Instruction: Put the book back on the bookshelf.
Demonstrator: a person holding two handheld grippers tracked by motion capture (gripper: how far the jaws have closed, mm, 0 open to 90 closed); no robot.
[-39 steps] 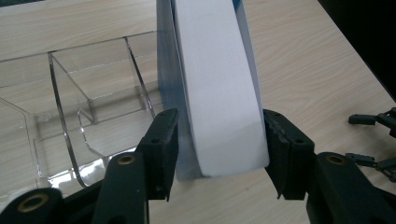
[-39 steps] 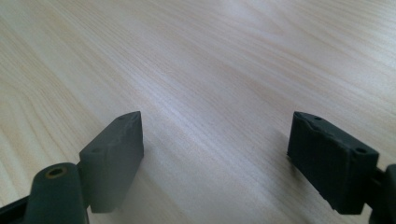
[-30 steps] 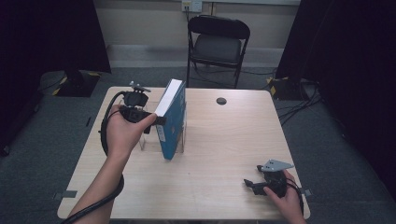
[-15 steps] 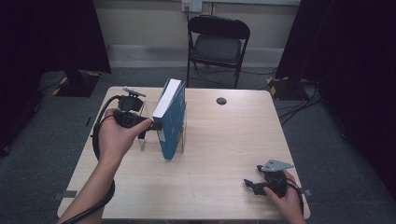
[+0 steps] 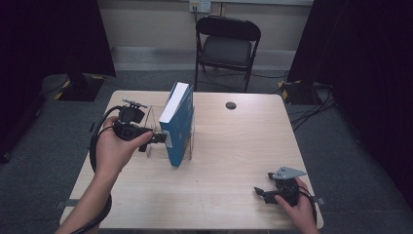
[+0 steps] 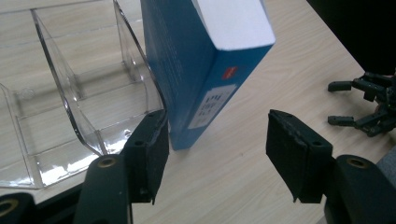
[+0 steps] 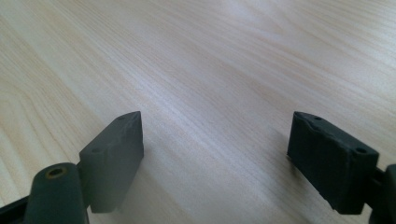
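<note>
A blue book (image 5: 178, 129) with a white page edge stands tilted in a clear plastic holder (image 5: 151, 114) at the table's left middle. My left gripper (image 5: 158, 138) sits just left of it, and its jaws have just been opening. In the left gripper view the book's lower corner (image 6: 196, 70) lies just ahead of the gap and the pads do not press on it; the left gripper (image 6: 215, 154) is open beside the holder (image 6: 70, 102). My right gripper (image 5: 259, 192) rests near the front right corner, open (image 7: 215, 154) over bare wood.
A small black disc (image 5: 231, 105) lies at the far middle of the wooden table (image 5: 234, 146). A black folding chair (image 5: 228, 46) stands behind the table. Cables and dark curtains flank both sides. The right gripper (image 6: 369, 107) shows far off in the left gripper view.
My left hand has drawn back leftward from the book and its jaws have spread, letting go of the book. The book stays standing in the holder. The right hand has not moved.
</note>
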